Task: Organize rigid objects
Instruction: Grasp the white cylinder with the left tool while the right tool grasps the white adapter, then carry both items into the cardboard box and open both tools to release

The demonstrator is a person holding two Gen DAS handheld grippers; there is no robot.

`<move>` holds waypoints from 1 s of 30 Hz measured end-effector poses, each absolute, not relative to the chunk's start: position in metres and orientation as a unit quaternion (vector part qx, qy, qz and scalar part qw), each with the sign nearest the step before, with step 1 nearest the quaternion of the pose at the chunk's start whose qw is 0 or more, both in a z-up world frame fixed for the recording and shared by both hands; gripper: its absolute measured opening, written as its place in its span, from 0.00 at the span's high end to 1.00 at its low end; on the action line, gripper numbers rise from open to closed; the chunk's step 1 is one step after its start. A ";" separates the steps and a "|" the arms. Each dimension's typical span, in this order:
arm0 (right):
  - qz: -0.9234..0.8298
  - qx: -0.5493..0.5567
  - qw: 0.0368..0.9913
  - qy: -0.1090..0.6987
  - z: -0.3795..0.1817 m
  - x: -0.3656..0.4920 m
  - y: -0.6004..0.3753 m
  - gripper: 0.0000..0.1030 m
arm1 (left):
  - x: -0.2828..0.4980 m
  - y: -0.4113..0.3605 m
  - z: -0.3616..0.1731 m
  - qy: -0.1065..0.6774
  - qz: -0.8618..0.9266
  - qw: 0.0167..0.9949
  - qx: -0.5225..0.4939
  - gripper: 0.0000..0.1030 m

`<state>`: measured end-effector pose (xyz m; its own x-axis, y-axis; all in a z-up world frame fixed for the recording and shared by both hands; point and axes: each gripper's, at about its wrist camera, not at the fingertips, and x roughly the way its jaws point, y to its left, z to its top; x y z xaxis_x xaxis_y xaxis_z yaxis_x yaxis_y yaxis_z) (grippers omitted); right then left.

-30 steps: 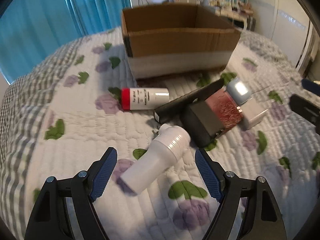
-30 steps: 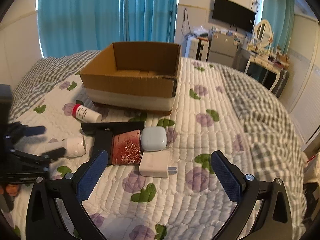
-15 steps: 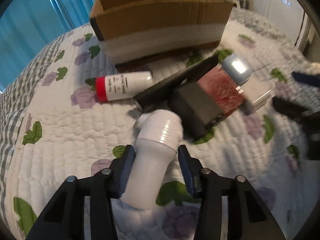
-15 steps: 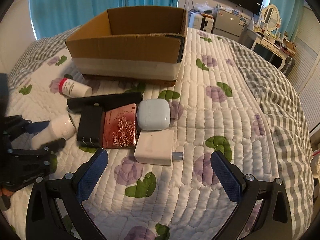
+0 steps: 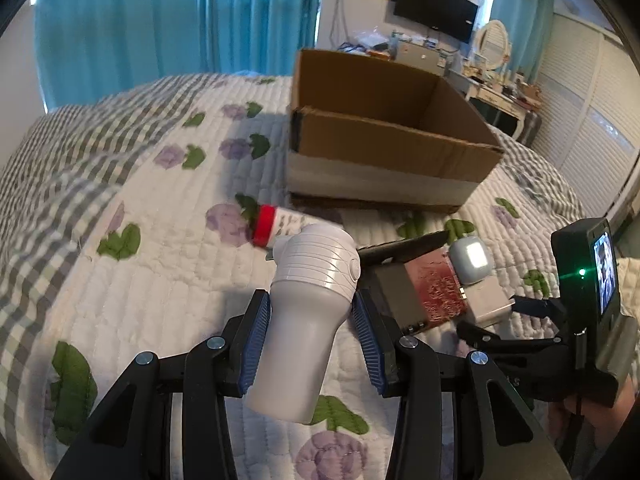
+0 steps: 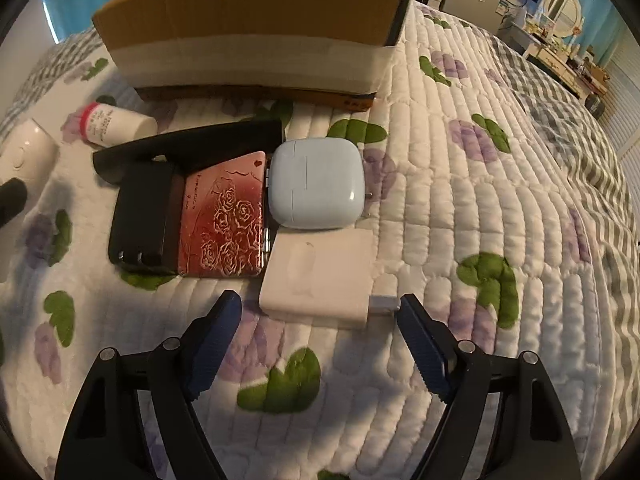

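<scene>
My left gripper is shut on a white ribbed bottle and holds it above the quilt. An open cardboard box stands behind it. My right gripper is open, low over the quilt, its fingers on either side of the near end of a white charger block. Beyond the charger lie a pale blue case, a red rose-embossed case, a black adapter, a long black object and a red-capped white bottle. The box also shows in the right wrist view.
Everything rests on a white quilted bed with purple flowers and a grey check border. The right gripper and its camera show at the right of the left wrist view. A dresser, a mirror and a TV stand at the far wall.
My left gripper closed on the white ribbed bottle and lifted it off the quilt. My right gripper dropped and moved forward to the white charger block, jaws still open.
</scene>
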<state>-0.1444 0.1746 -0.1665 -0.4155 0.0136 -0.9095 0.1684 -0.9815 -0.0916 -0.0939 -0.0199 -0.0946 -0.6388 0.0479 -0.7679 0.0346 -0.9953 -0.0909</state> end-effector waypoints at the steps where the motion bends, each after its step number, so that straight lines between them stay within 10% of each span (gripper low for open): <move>1: -0.838 0.537 0.043 0.089 -0.168 -0.146 0.173 0.24 | -0.095 -0.024 -0.098 -0.059 0.900 0.003 -0.431 0.58; 5: -0.841 0.532 0.027 0.097 -0.170 -0.148 0.174 0.36 | -0.094 -0.027 -0.105 -0.062 0.897 0.002 -0.438 0.58; 30: -0.914 0.381 0.105 0.093 0.001 -0.115 0.160 0.36 | -0.092 -0.004 0.001 -0.067 0.924 0.048 -0.374 0.58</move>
<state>-0.1147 0.1596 0.0014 -0.6878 -0.1203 -0.7159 0.2622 -0.9608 -0.0904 -0.0915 -0.0044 0.0005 -0.7162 0.1383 -0.6840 -0.0376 -0.9864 -0.1601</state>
